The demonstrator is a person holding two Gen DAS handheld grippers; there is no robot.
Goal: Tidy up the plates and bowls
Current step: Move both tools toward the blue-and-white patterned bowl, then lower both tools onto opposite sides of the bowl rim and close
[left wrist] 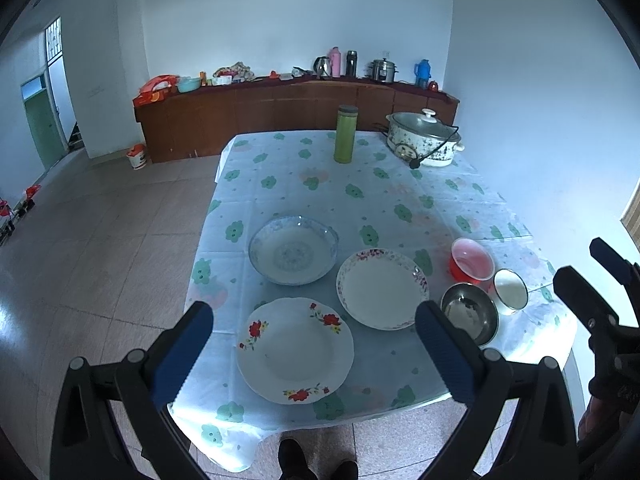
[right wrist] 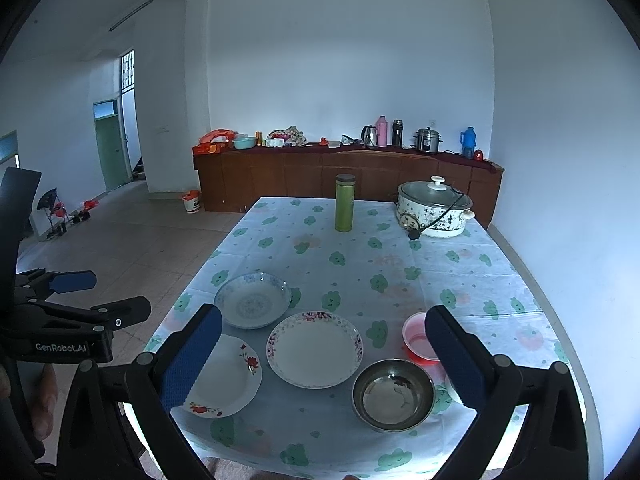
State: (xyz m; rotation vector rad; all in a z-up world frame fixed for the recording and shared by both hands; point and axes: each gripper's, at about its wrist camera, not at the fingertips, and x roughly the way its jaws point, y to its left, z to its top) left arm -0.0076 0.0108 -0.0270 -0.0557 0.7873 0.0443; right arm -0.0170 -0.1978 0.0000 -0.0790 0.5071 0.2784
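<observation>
Nothing stacked yet: three plates (left wrist: 295,350) and three bowls (left wrist: 470,314) lying separate along the table (left wrist: 280,184) near edge; left gripper (left wrist: 314,354) and right gripper (right wrist: 324,360) hovering, jaws apart, empty

The left gripper (left wrist: 314,356) and the right gripper (right wrist: 324,360) both hang level with fingers spread wide and empty, the right one at the left's three o'clock.

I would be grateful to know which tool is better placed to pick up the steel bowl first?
Probably the right tool: the steel bowl lies between its open fingers, low in its view. The left tool frames the red-flowered plate instead.
</observation>
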